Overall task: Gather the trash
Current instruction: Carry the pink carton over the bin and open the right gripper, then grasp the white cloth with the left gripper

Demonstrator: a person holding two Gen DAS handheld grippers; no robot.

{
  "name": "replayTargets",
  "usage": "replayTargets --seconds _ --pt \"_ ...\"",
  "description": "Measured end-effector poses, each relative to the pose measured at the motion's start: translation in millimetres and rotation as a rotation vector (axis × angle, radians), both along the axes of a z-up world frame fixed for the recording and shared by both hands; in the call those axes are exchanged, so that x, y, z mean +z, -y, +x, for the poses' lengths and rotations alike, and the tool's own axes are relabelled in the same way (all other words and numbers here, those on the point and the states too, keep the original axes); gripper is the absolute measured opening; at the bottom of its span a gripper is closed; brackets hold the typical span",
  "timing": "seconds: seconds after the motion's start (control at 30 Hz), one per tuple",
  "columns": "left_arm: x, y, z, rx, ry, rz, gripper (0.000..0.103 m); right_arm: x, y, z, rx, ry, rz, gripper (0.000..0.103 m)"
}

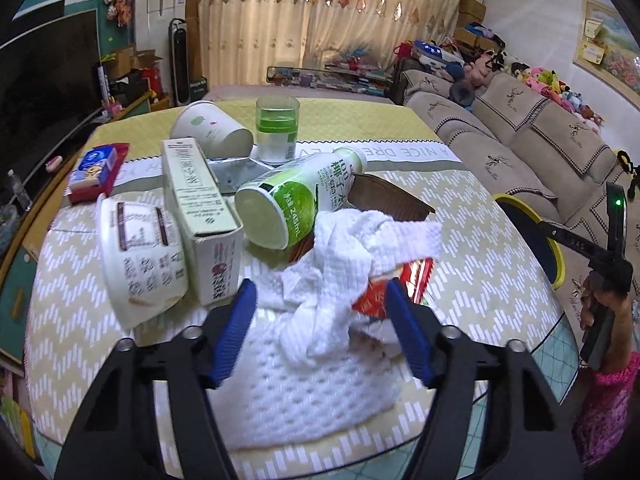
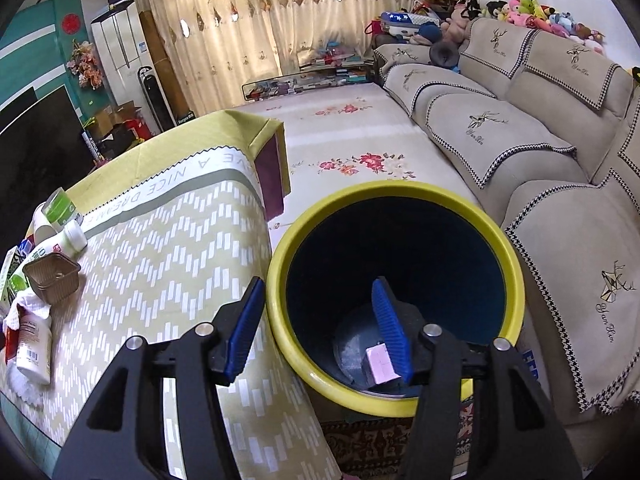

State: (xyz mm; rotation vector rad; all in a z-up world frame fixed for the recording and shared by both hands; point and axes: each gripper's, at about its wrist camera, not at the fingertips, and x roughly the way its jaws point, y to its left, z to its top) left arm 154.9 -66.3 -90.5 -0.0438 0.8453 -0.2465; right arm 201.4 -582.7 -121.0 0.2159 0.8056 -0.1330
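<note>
The left claw (image 1: pixel 320 312) is hanging wide apart over the crumpled white paper towel (image 1: pixel 340 264), with cups and cartons lying just beyond. Closing low on its bunched middle looks best. The right claw (image 2: pixel 320 320), also apart, is hovering above the yellow-rimmed bin (image 2: pixel 396 400).

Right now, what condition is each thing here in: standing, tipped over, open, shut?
Left gripper: open, straddling the crumpled white tissue.
Right gripper: open, above the bin.
Yellow-rimmed bin: upright, open, pink scrap inside.
Green bottle: lying down.
Paper cup: tipped over.
Brown tray: upright, empty.
</note>
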Motion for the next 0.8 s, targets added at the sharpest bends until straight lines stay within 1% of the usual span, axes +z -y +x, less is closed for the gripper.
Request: replayTargets --seconds 0.03,0.13,0.23,0.37,0.4,0.43,0.47,0.5,0.53,0.6,0.67,0.8 --pt "-1 1 5 -0.007 -0.005 0.000 0.057 -1 0 0 0.002 -0.002 0.000 0.053" --pt "-7 2 15 -0.025 -0.032 -0.012 0.052 -3 -1 1 0.008 -0.005 0.001 0.053" --pt "-14 3 24 -0.040 -0.063 -0.024 0.052 -5 -2 2 0.014 -0.008 0.002 0.053" --pt "-16 7 32 -0.076 -0.069 -0.032 0.052 -6 -3 2 0.019 -0.009 0.005 0.053" --pt "-17 8 33 -0.084 -0.068 -0.037 0.050 -6 -4 2 0.019 -0.008 0.006 0.053" --pt "-17 9 34 -0.093 -0.070 -0.044 0.041 -6 -4 2 0.020 -0.007 0.007 0.053" --pt "-18 10 36 -0.099 -0.075 -0.048 0.035 -5 -4 1 0.021 -0.007 0.008 0.053" --pt "-19 11 38 -0.101 -0.081 -0.049 0.021 -5 -5 1 0.023 -0.007 0.010 0.053" --pt "-20 13 39 -0.096 -0.084 -0.040 0.011 -5 -5 2 0.025 -0.006 0.013 0.053" --pt "-19 15 39 -0.094 -0.078 -0.024 0.008 -4 -6 1 0.029 -0.003 0.014 0.053" --pt "-12 12 36 -0.087 -0.064 -0.017 0.007 -3 -7 0 0.032 -0.001 0.013 0.053" --pt "14 10 27 -0.082 -0.012 0.000 0.007 1 -5 -2 0.030 0.009 0.016 0.053"
